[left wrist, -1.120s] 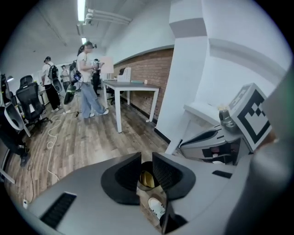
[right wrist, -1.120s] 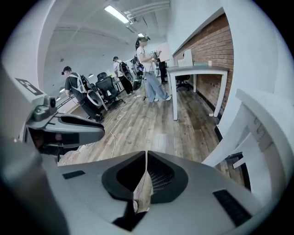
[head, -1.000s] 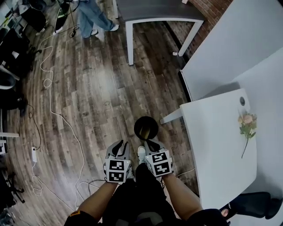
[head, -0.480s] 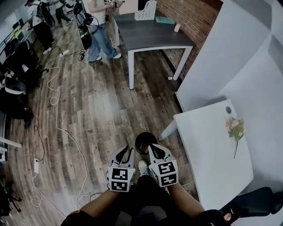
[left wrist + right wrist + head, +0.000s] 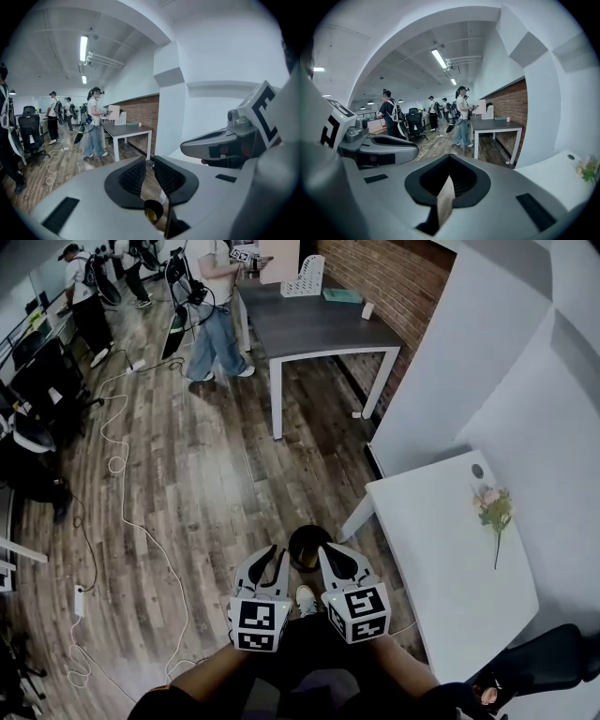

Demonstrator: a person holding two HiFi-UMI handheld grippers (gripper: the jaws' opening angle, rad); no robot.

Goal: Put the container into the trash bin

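Container [image 5: 305, 556] is noted in the head view as a yellowish shape inside the round black trash bin [image 5: 310, 530]. The bin stands on the wooden floor [image 5: 197, 484], just beside a leg of the white surface [image 5: 450, 577]. A flower sprig [image 5: 493, 509] is seen lying on that surface. Both tools are held over the bin and clear of it, the left tool [image 5: 269, 557] at its left edge and the right tool [image 5: 329, 554] at its right edge. The container is touched by neither.

Left gripper view: the left tool [image 5: 149, 169] is recorded with a narrow gap between its ribbed pads [image 5: 135, 176]. Its jaws are closing, with nothing between them. The bin [image 5: 158, 206], with the yellowish container [image 5: 150, 215] inside, is seen below through the gap. The right tool [image 5: 220, 146] is visible alongside.

Right gripper view: the right tool [image 5: 449, 180] is pressed together and empty. A tan sliver [image 5: 445, 201] is seen in the slit below the pads; what it is cannot be told. The left tool [image 5: 379, 146] is visible at the left. A grey surface [image 5: 494, 124] and standing persons [image 5: 462, 115] are seen further off.
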